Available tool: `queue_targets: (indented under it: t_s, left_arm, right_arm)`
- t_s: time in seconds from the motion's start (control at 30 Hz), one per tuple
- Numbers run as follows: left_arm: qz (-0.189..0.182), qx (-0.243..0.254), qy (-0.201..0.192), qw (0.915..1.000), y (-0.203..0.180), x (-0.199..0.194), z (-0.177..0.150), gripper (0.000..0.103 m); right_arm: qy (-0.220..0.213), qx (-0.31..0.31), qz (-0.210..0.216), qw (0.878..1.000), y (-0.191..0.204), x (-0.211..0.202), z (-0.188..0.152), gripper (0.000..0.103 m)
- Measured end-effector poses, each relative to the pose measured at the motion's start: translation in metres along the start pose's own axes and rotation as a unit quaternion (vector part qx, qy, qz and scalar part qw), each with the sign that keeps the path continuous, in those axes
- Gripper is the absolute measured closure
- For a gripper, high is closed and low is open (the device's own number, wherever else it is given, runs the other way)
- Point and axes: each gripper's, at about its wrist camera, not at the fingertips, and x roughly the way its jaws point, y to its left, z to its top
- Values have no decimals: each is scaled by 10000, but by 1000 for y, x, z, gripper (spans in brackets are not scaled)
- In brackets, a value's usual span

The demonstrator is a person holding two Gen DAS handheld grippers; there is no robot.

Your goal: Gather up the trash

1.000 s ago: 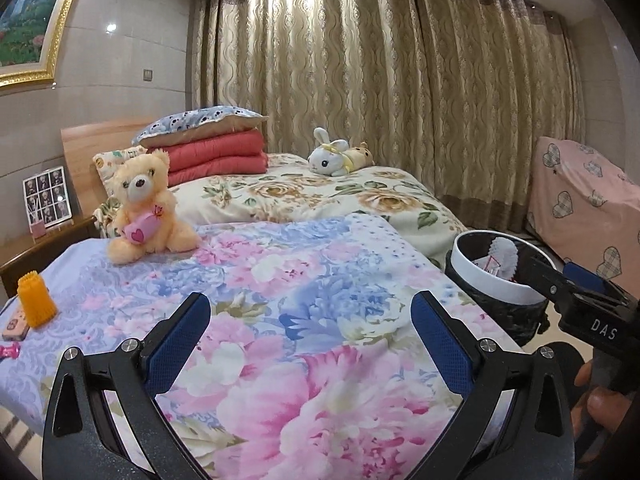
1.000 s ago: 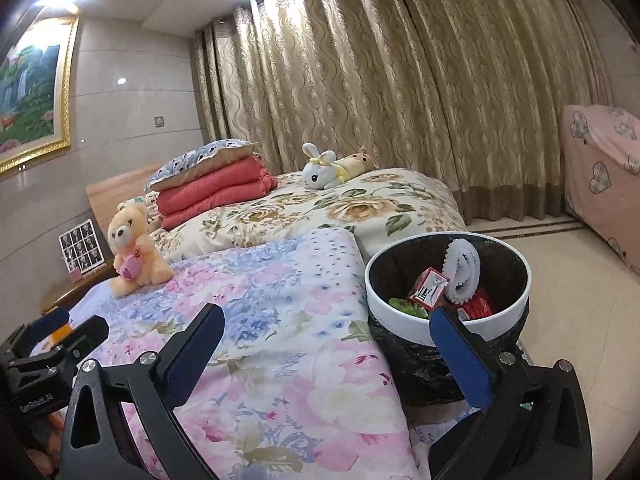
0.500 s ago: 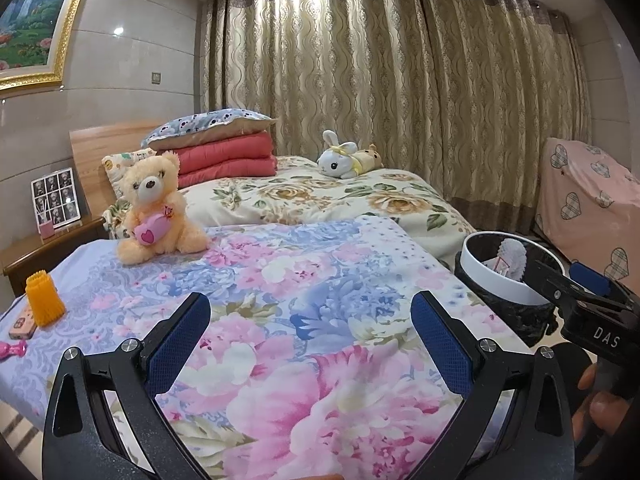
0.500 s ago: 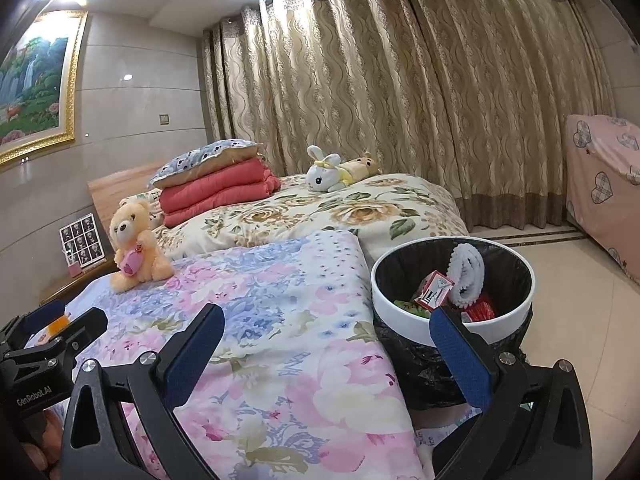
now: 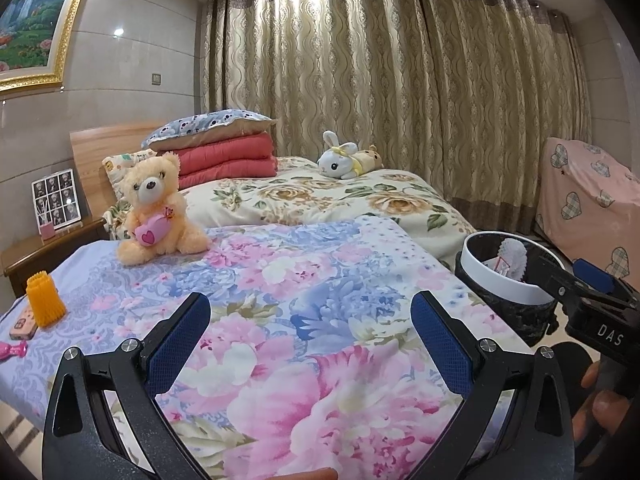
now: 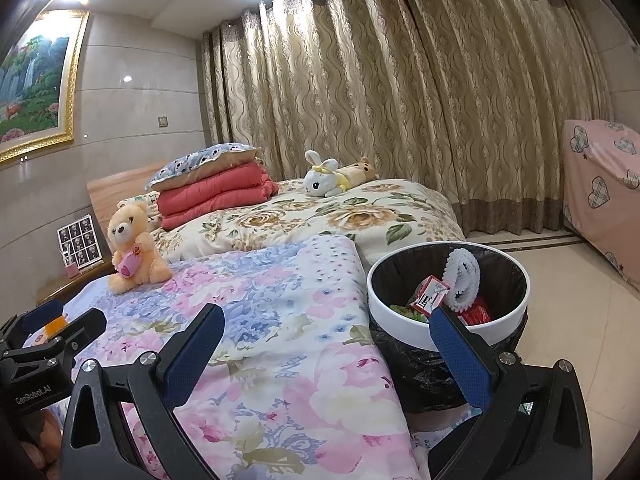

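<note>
A round trash bin with a white rim and black liner stands on the floor at the bed's right side. It holds a red and white box, a white ruffled piece and other wrappers. It also shows in the left wrist view. My left gripper is open and empty above the floral blanket. My right gripper is open and empty, between the bed edge and the bin. Each gripper shows in the other's view.
A teddy bear, a plush rabbit and folded pink quilts lie on the bed. An orange ridged object, a phone and a pink item sit at the left edge. A nightstand is at left, a covered box at right.
Both views have tilted up and pulled back slightly. The bed and bin sit a little lower in frame. Both grippers stay open and empty.
</note>
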Motion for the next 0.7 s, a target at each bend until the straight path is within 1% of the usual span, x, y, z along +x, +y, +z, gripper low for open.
queue_targets:
  t_s: [0.2, 0.7]
  left_arm:
    - [12, 5, -65, 10000, 1, -1, 0, 0]
    - [6, -3, -50, 10000, 2, -2, -1, 0]
  right_arm:
    - [-7, -1, -2, 10000, -1, 0, 1, 0]
    - [-7, 12, 11, 10000, 1, -1, 2, 0]
